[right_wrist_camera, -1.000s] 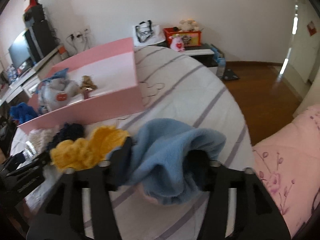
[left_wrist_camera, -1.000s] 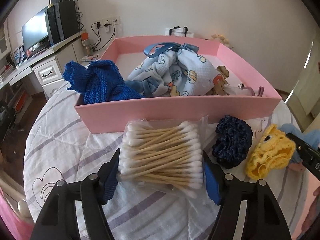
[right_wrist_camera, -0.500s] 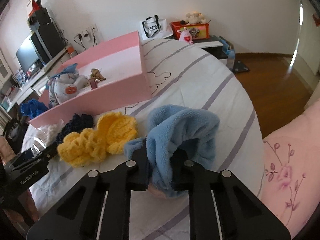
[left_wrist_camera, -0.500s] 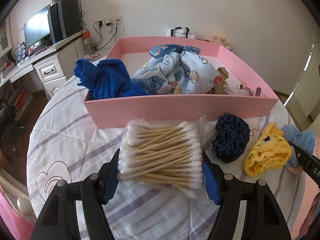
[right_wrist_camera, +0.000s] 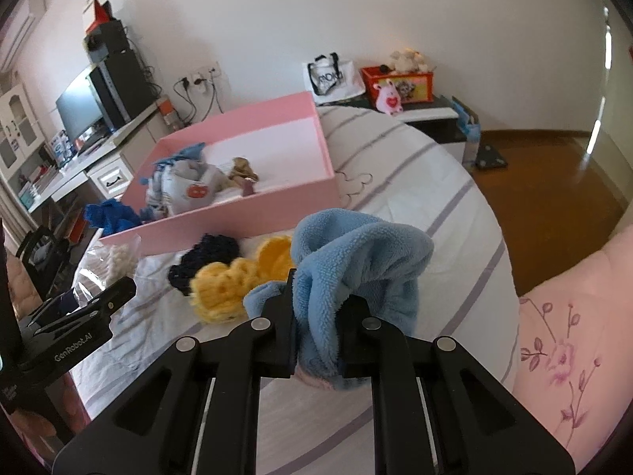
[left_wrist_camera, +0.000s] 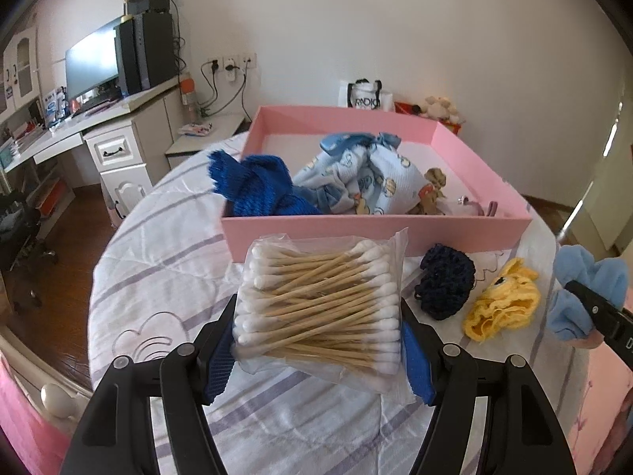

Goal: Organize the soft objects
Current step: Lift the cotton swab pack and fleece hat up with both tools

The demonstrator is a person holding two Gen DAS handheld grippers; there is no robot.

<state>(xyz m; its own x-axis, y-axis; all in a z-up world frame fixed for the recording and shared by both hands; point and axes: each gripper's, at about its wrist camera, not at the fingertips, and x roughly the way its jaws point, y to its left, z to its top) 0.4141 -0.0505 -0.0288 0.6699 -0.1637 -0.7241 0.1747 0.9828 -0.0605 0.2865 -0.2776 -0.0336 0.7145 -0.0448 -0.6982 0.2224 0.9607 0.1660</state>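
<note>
My left gripper (left_wrist_camera: 318, 340) is shut on a clear bag of cotton swabs (left_wrist_camera: 322, 308) and holds it above the bed, in front of the pink box (left_wrist_camera: 376, 233). My right gripper (right_wrist_camera: 318, 308) is shut on a light blue fleece cloth (right_wrist_camera: 356, 253), lifted off the bed; the cloth also shows in the left wrist view (left_wrist_camera: 585, 293). A yellow crocheted piece (left_wrist_camera: 502, 304) and a dark navy crocheted piece (left_wrist_camera: 447, 285) lie on the bed in front of the box. The box holds a blue knit cloth (left_wrist_camera: 257, 186) and a printed baby cloth (left_wrist_camera: 372, 182).
The bed has a white sheet with purple stripes (left_wrist_camera: 166, 277). A desk with a monitor (left_wrist_camera: 91, 63) stands at the left. A pink floral pillow (right_wrist_camera: 573, 336) lies at the right. A bag and toys (right_wrist_camera: 395, 83) sit against the far wall.
My right gripper closed on the blue fleece cloth and lifted it. My left gripper rose and pulled back with the bag of cotton swabs.
</note>
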